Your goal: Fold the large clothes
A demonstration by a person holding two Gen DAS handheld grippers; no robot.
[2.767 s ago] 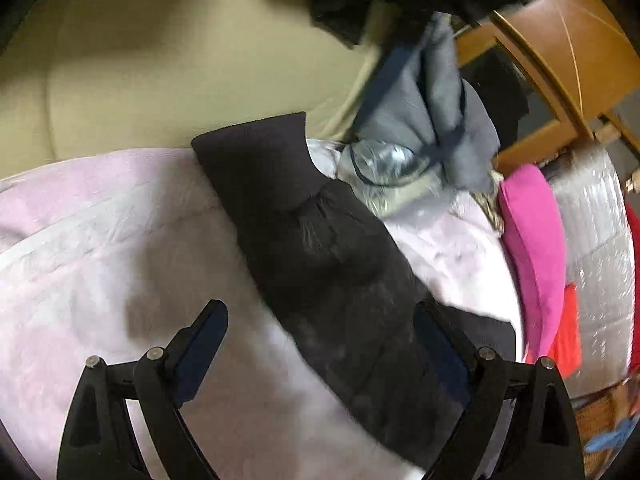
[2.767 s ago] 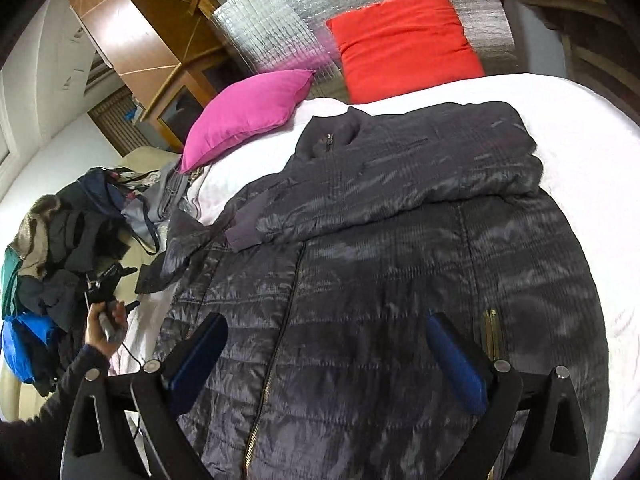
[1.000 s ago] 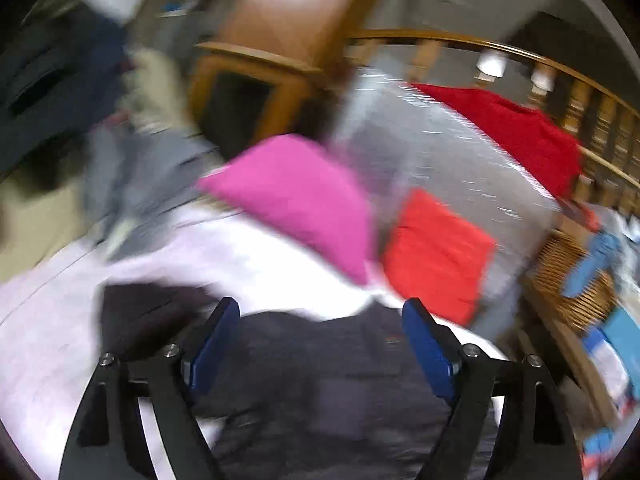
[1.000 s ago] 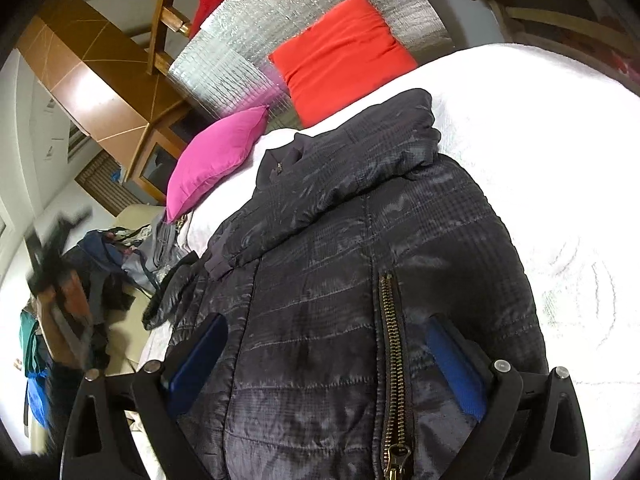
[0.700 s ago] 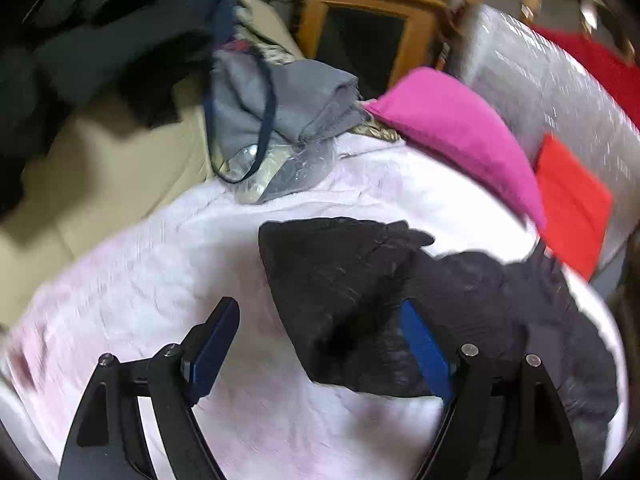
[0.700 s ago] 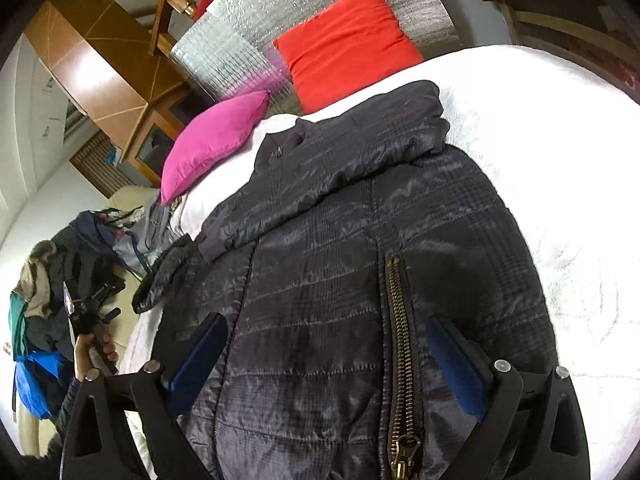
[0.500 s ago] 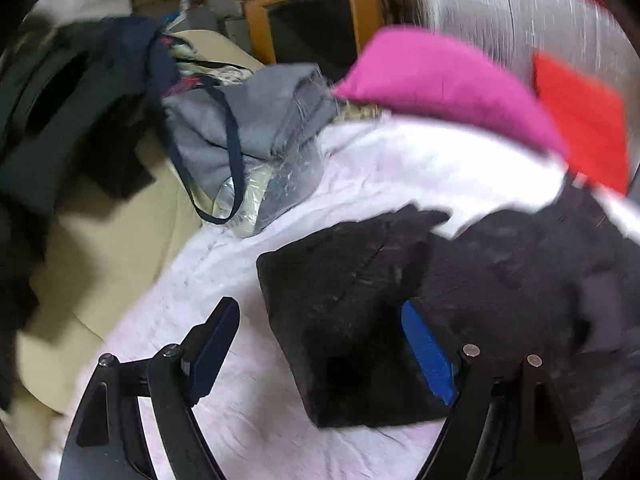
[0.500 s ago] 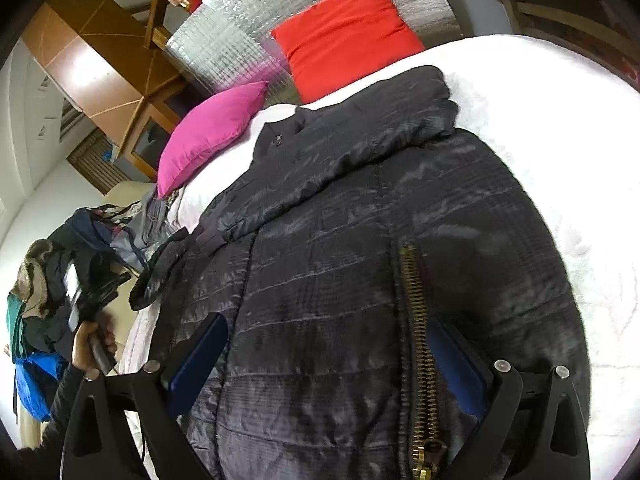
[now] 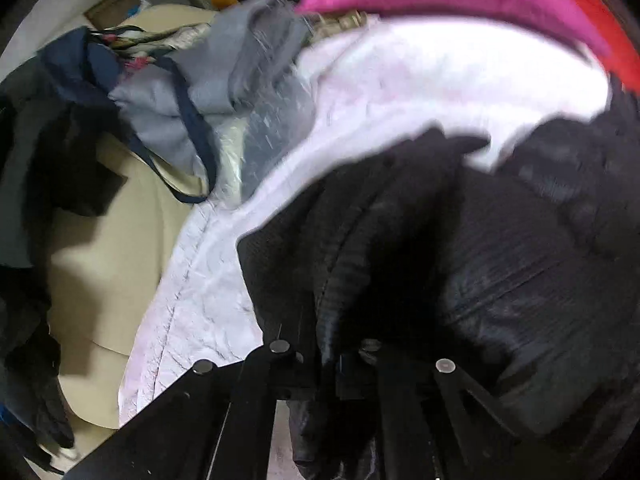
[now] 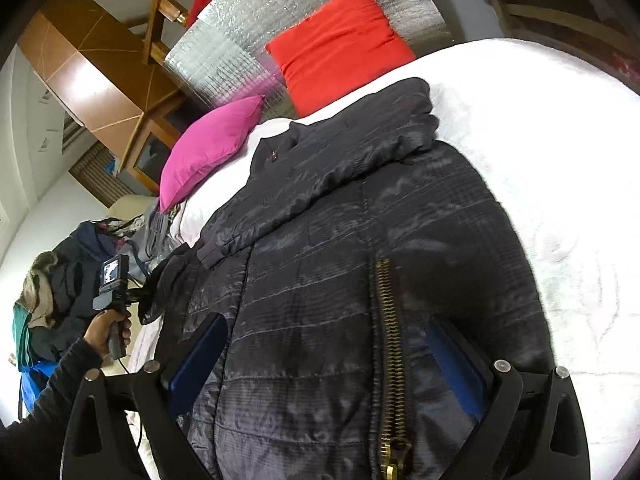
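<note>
A large black quilted jacket [image 10: 344, 264] lies on the white bed [image 10: 560, 152], one sleeve folded across its chest, brass zipper [image 10: 386, 320] facing up. My right gripper [image 10: 326, 364] is open just above the jacket's lower front, blue pads on either side of the zipper. My left gripper [image 9: 332, 364] is shut on the jacket's other sleeve cuff [image 9: 320, 264] at the bed's left edge. In the right wrist view the left gripper [image 10: 140, 296] shows at the far left, pinching that dark sleeve.
A pink cushion [image 10: 212, 144] and a red cushion [image 10: 340, 52] lean on a silver foil panel [image 10: 224, 60] at the bed head. A pile of grey and dark clothes [image 9: 160, 92] sits on a beige sofa [image 9: 112, 248] left of the bed.
My left gripper has swung down onto the loose sleeve cuff and closed on it. My right gripper has stayed open over the jacket's lower front, shifting only slightly.
</note>
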